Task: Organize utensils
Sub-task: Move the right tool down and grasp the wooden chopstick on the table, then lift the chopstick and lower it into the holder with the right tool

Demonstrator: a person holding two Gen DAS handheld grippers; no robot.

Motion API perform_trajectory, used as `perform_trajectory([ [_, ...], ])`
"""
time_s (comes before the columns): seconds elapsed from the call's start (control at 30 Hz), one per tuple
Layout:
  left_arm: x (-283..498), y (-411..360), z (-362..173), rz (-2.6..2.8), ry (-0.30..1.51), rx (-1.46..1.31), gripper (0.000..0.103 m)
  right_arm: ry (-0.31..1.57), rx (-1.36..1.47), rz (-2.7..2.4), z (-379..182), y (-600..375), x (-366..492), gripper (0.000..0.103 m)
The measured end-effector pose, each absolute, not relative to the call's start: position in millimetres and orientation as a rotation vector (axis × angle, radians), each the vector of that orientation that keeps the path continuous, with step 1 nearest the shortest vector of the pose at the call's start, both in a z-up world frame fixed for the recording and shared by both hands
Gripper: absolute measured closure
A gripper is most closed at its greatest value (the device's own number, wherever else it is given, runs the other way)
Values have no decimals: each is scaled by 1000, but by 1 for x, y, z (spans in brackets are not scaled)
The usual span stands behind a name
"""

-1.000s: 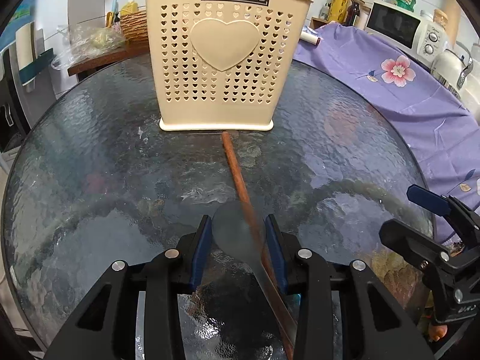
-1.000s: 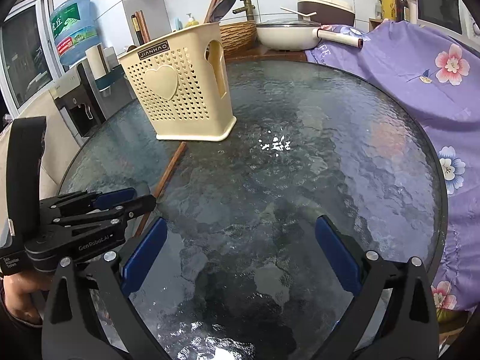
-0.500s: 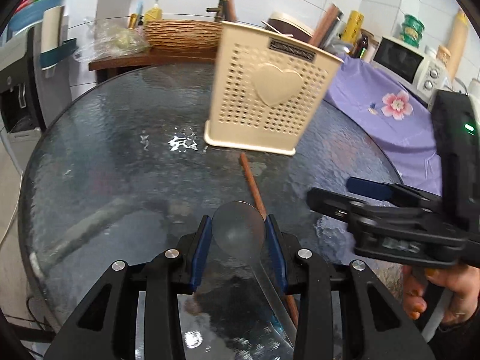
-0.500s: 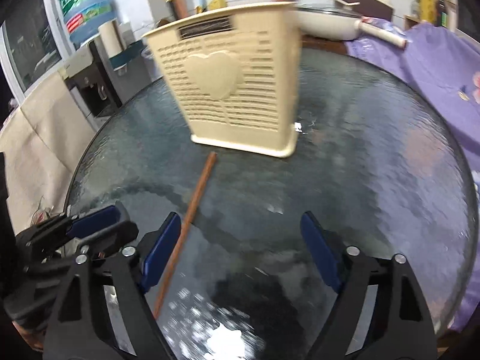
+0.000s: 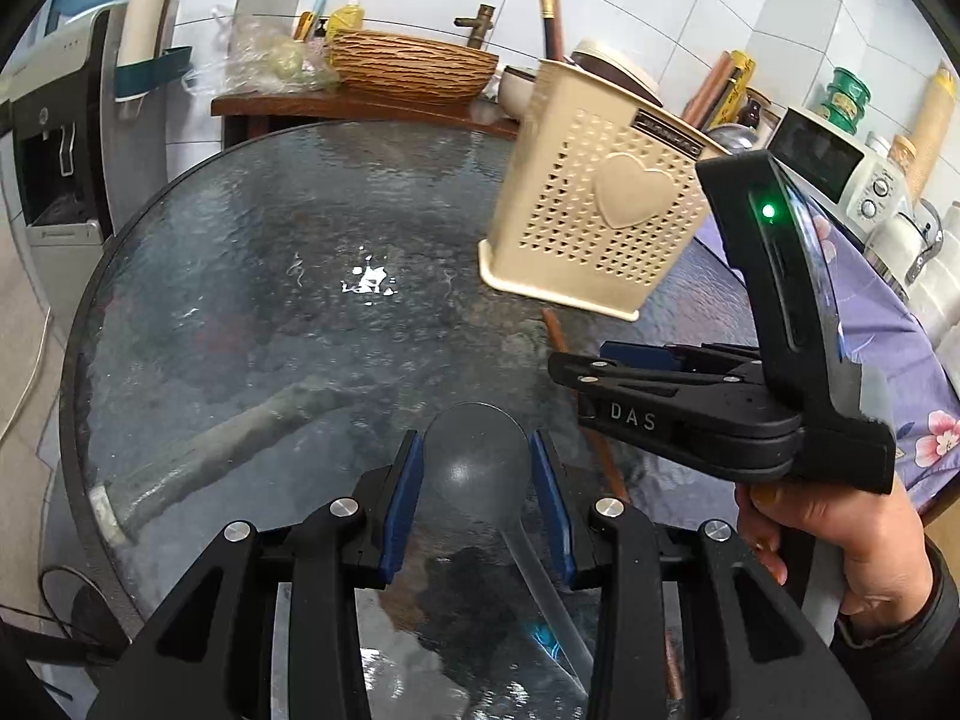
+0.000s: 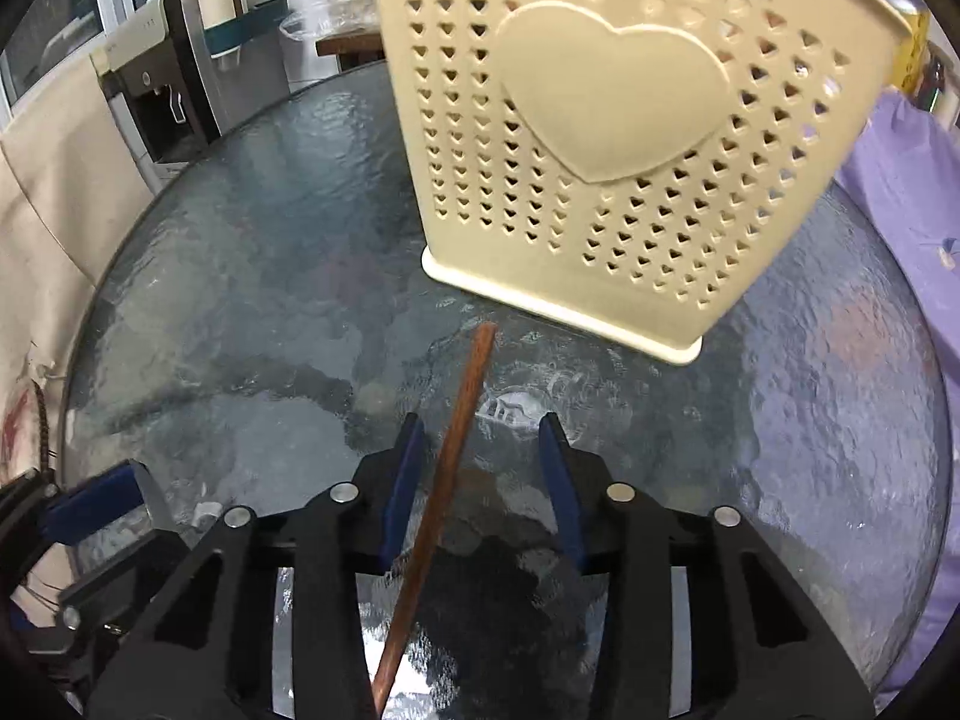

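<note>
My left gripper (image 5: 477, 471) clamps a spoon's bowl (image 5: 474, 450). My right gripper (image 6: 480, 474), jaws parted, straddles the wooden chopstick (image 6: 447, 474) on the glass table (image 6: 240, 300) (untouched), just before the cream utensil holder (image 6: 600, 138). Next, I judge: close, lift.

Table (image 6: 252, 276) – textured glossy glass; utensil holder (image 6: 600, 138) – matt cream perforated plastic; stick (image 6: 444, 480) – smooth brown wood.

A round textured-glass table (image 5: 240, 276) fills the room's middle, glare on its surface. Behind it runs a white tiled wall (image 5: 690, 12) with a wooden counter (image 5: 336, 105). A water dispenser (image 5: 54, 138) stands left; purple floral cloth (image 5: 912, 360) drapes right
</note>
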State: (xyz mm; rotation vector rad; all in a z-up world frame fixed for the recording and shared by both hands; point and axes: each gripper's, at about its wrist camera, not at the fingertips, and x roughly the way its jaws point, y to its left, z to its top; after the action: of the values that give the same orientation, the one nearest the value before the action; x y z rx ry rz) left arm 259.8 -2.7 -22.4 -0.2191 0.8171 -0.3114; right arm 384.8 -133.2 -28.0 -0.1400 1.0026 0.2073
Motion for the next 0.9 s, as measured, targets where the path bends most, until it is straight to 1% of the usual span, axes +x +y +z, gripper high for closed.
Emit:
perform_trajectory([
  [0.1,264,-1,-24,-314,822,-223,67,1008,-145,212,-28,-126,389,77],
  [0.13,265,0,-25,-317,823,-222,67,1006,-154,218,-28,-124,390,84],
  [0.17,265,0,-25,-319,823,-221,67,1005,-159,220,-29,-122,391,88],
  [0.23,265,-1,-25,-323,820,-215,67,1000,-164,222,-29,-118,392,93],
  [0.47,263,-3,-20,-329,800,-206,67,972,-111,234,-25,-125,391,96],
  [0.9,260,-12,23,-339,673,-188,67,781,117,375,51,-187,353,96],
])
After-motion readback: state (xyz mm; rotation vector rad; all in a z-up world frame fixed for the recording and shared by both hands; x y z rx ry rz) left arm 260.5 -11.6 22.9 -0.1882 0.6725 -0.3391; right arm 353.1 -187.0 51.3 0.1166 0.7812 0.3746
